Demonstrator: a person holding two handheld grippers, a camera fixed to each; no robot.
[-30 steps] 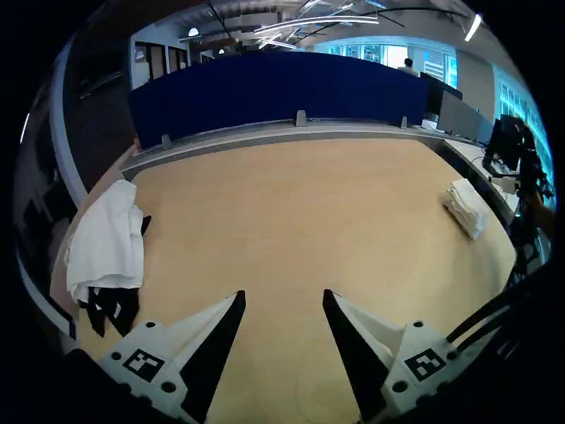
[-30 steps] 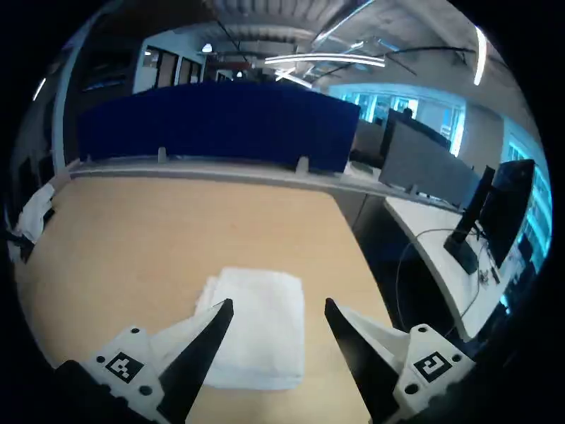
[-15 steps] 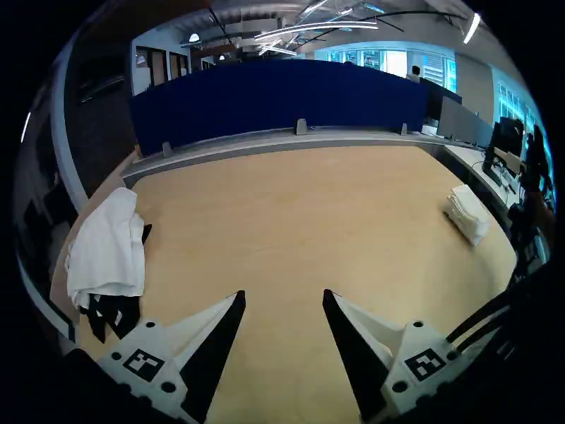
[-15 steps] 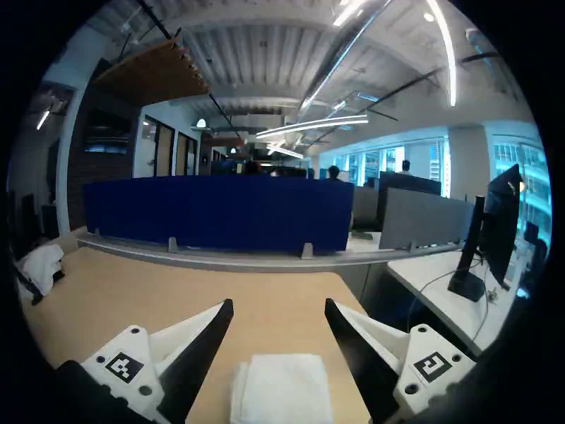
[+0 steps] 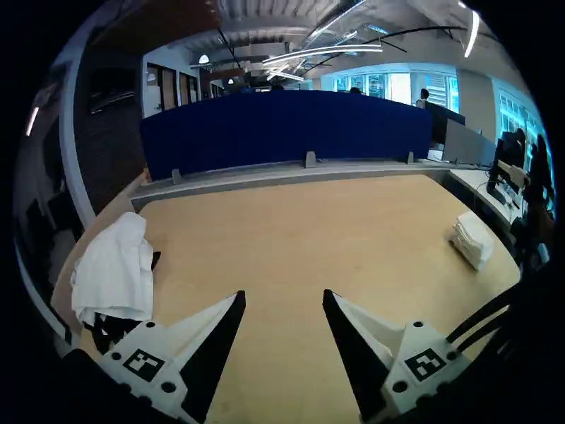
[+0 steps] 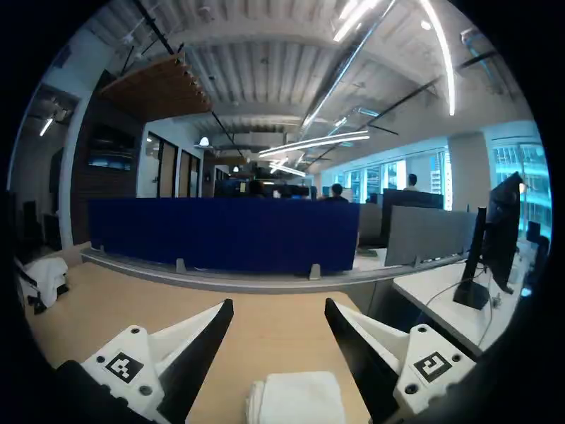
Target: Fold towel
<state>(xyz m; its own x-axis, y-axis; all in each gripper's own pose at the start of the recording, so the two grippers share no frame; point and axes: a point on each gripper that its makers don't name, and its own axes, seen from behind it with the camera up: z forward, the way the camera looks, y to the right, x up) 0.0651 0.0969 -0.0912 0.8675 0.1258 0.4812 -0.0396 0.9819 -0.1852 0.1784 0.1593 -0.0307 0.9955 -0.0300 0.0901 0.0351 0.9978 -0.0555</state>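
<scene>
Pale wood table top (image 5: pixel 304 226), broadest thing on view, spread out ahead of the left gripper (image 5: pixel 282 292) and running on past both its fingers. Narrower in the right gripper view, with its right edge just right of the right gripper (image 6: pixel 277 302).

Blue partition (image 5: pixel 282 131) next, upright along the table's far edge, straight ahead of both grippers. Grey rail (image 5: pixel 296 173) at its foot.

Dark monitor (image 6: pixel 498 233) on a white side desk (image 6: pixel 438 283), off to the right of the right gripper, well apart from the table.

Crumpled white towel (image 5: pixel 113 275), a loose heap at the table's left edge, left of and a little beyond the left gripper's left finger (image 5: pixel 212 339), not touching it. Seen again far off to the left in the right gripper view.

Folded towel (image 6: pixel 296 399), a neat white stack flat on the table, low between the right gripper's two fingers, neither pressing on it. From the left gripper, far to the right near the table's right edge.

Left gripper: fingers spread wide, bare wood between them. Right gripper: fingers likewise spread, gripping nothing.

Dark cloth (image 5: pixel 116 326), smallest, poking out from under the crumpled white towel, close to the base of the left finger.
</scene>
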